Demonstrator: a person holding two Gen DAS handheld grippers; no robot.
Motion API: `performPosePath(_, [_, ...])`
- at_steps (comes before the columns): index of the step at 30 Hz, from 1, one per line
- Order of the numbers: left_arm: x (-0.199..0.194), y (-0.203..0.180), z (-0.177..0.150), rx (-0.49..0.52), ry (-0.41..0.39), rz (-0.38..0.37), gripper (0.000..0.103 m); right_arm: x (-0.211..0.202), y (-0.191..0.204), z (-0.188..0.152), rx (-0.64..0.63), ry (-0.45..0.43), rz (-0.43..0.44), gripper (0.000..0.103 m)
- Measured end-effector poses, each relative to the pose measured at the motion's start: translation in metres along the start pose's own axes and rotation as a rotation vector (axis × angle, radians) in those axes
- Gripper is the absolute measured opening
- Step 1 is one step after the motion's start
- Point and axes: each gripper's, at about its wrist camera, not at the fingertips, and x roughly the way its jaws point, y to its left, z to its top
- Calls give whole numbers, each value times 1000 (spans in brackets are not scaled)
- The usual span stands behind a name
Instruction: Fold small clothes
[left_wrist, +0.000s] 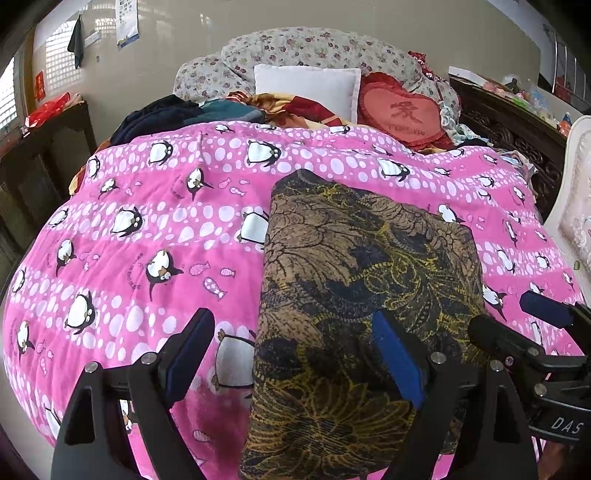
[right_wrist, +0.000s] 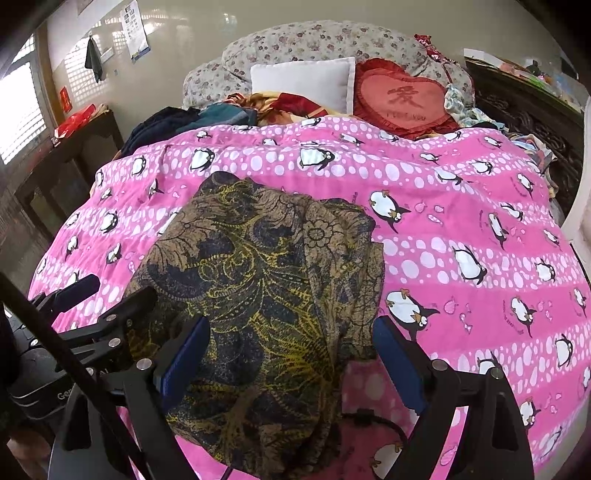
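Both grippers hover low over the bed's near edge, the left gripper (left_wrist: 295, 354) spread wide with nothing pinched and the right gripper (right_wrist: 291, 354) likewise agape. Between and under them the brown patterned garment (right_wrist: 266, 288) lies folded lengthwise on the pink penguin quilt (right_wrist: 461, 229). Beyond sit a white pillow (right_wrist: 303, 83) and red heart cushion (right_wrist: 402, 98).

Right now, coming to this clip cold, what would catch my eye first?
The bright pink penguin-print quilt covering the bed fills both views. On it, nearest the cameras, lies a brown, navy and yellow floral garment, with the open left gripper and right gripper poised over its near end. Behind, a red heart cushion sits beside a white pillow.
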Motion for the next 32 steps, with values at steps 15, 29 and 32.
performPosePath(15, [6,2,-1,-3,20,-3,87,5,2,-1,-9,18,8,93])
performPosePath(29, [10,0,-2,6,28,-8,87,11,1,-1,-6,35,13,93])
performPosePath(32, [11,1,-1,4,33,-12,87,12,-1,-1,-4,36,14,93])
